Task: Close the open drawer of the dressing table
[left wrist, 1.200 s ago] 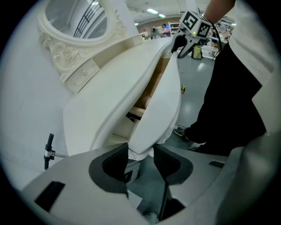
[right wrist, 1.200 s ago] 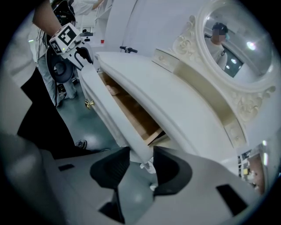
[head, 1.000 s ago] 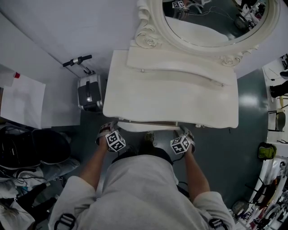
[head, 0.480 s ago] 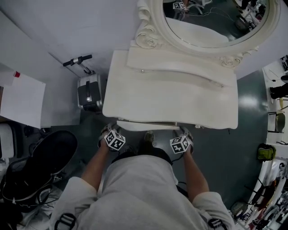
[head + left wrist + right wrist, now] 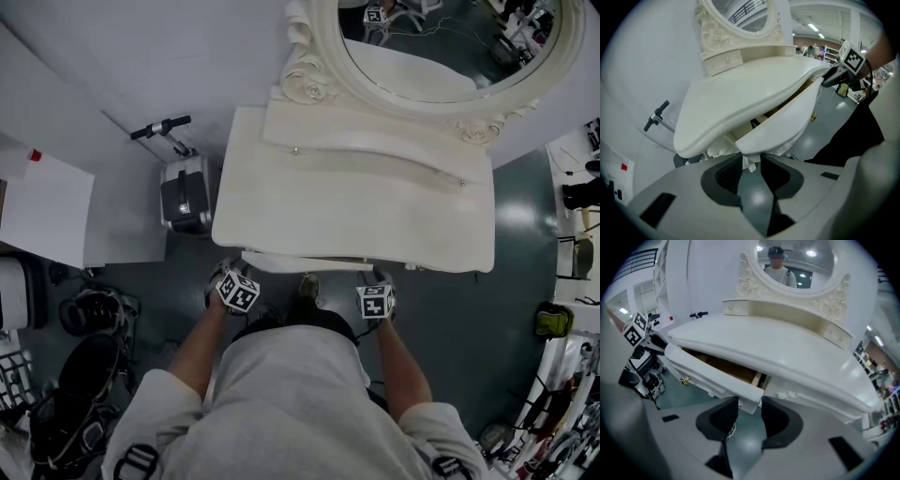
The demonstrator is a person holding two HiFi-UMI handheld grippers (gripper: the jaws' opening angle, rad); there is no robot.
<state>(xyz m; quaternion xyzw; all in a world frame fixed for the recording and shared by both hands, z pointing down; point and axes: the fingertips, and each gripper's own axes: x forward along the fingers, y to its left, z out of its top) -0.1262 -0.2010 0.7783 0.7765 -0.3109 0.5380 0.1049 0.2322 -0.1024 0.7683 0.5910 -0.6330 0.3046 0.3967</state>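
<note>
Drawer [image 5: 305, 263]: part-way out under the front edge of the dressing table [image 5: 356, 206]; its pale curved front stands clear of the table's body, with bare wood showing in the gap behind it.
Drawer knob [image 5: 685, 379]: small and brass-coloured, at the middle of the front, well apart from both grippers.
Left gripper [image 5: 751, 165]: set at the drawer's left end, pointing steeply down; its jaws have just been closing, and the corner of the front lies between them. Both pads seem to meet that corner, though the contact is small and hard to read.
Right gripper [image 5: 749, 408]: set at the drawer's right end, also pointing steeply down; its jaws are clamped on the right corner of the front, one pad on each face.
Person: stands square to the table in a grey top, an arm reaching to each end of the drawer.
Table top: bare and cream, curved along the front, with a low raised shelf at the back.
Mirror [image 5: 441, 47]: oval in a carved cream frame, upright behind the shelf.
Case [image 5: 185, 197]: dark, with a raised handle, on the floor just left of the table.
</note>
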